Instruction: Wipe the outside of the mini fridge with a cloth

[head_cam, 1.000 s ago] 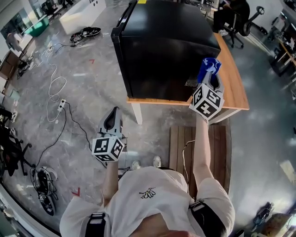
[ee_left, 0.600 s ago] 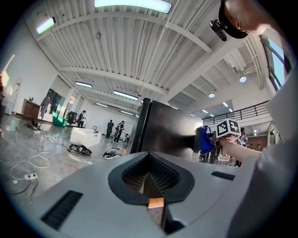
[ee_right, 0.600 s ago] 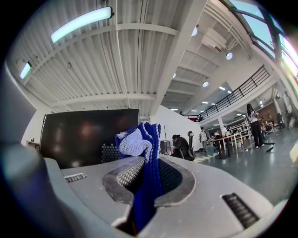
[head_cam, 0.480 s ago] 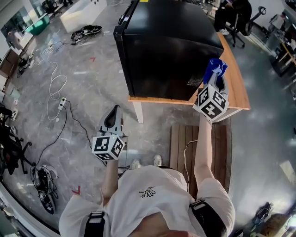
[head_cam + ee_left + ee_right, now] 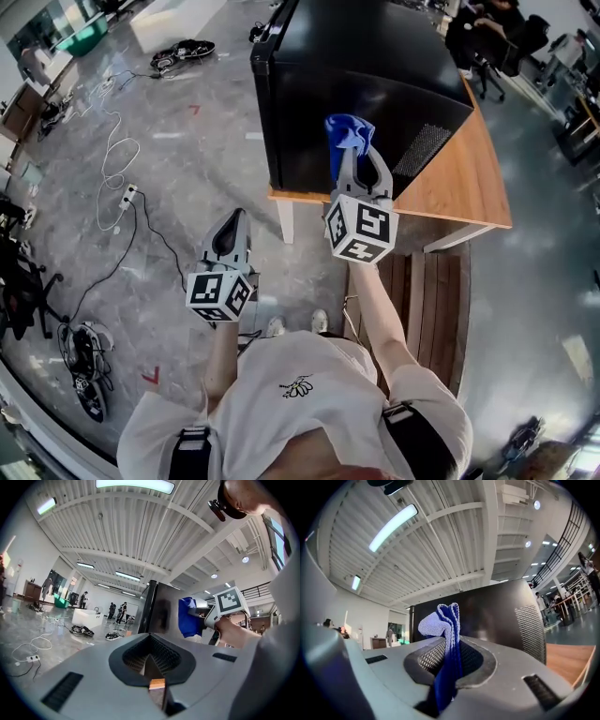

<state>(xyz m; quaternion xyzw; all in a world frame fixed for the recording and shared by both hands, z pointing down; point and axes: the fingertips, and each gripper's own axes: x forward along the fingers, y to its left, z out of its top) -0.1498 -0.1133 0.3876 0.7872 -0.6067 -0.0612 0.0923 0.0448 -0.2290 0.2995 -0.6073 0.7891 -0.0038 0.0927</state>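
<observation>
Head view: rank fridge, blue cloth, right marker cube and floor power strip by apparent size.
1. fridge
2. right marker cube, somewhat bigger than the cloth, but it is nearer the camera, so the real order is unsure
3. cloth
4. power strip

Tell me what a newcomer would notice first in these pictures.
The big glossy black mini fridge on the wooden table dominates the top of the head view. Right in front of its near face, the right gripper pinches a bright blue knitted cloth. The left gripper hangs shut and empty, low at the left over the grey floor.
</observation>
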